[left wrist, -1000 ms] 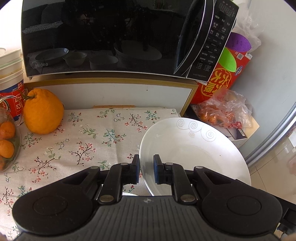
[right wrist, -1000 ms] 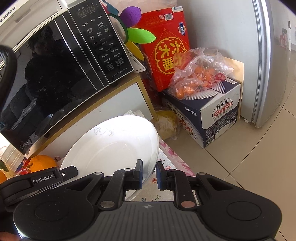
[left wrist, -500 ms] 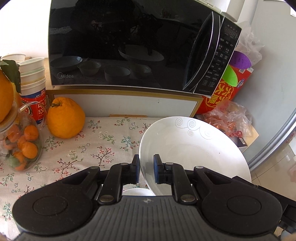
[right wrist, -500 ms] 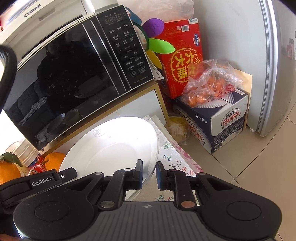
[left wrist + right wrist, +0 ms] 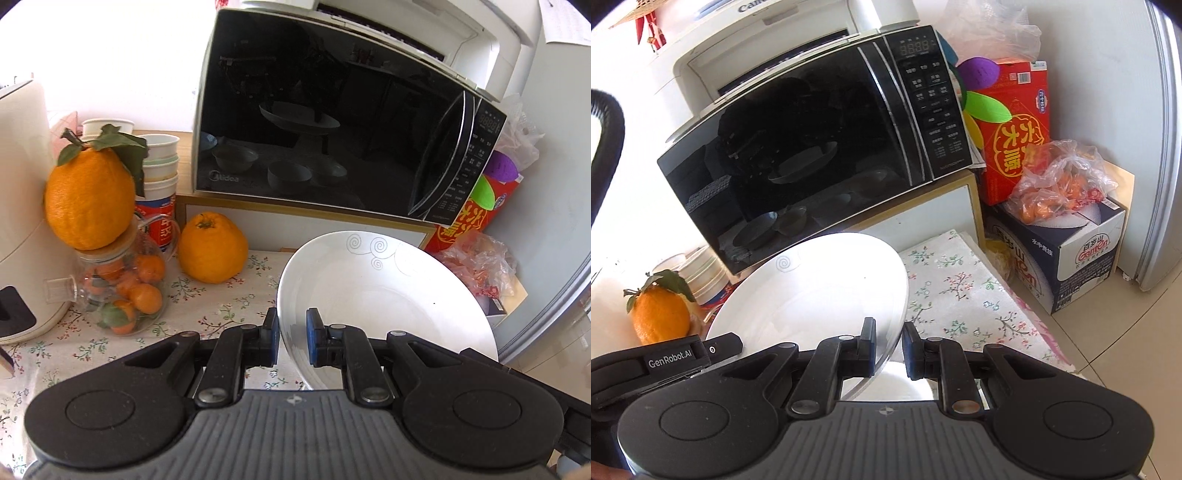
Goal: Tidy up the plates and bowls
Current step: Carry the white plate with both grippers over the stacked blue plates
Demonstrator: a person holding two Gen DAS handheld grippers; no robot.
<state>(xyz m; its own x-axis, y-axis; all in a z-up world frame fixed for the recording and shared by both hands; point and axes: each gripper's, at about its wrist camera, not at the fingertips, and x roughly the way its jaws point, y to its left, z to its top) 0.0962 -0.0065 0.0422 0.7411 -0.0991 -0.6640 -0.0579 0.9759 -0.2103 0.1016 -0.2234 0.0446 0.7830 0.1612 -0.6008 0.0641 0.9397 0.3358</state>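
Floral tablecloth before microwave. Plate aloft over right edge, tilted, pinched on opposite rims: left gripper clamped at near-left, right gripper at right. Equally near.

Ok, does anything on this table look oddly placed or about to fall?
Yes: a large leafy orange is balanced on the lid of the glass jar of small oranges, so it could roll off. The white plate is tilted only because both tongs grip its rim.
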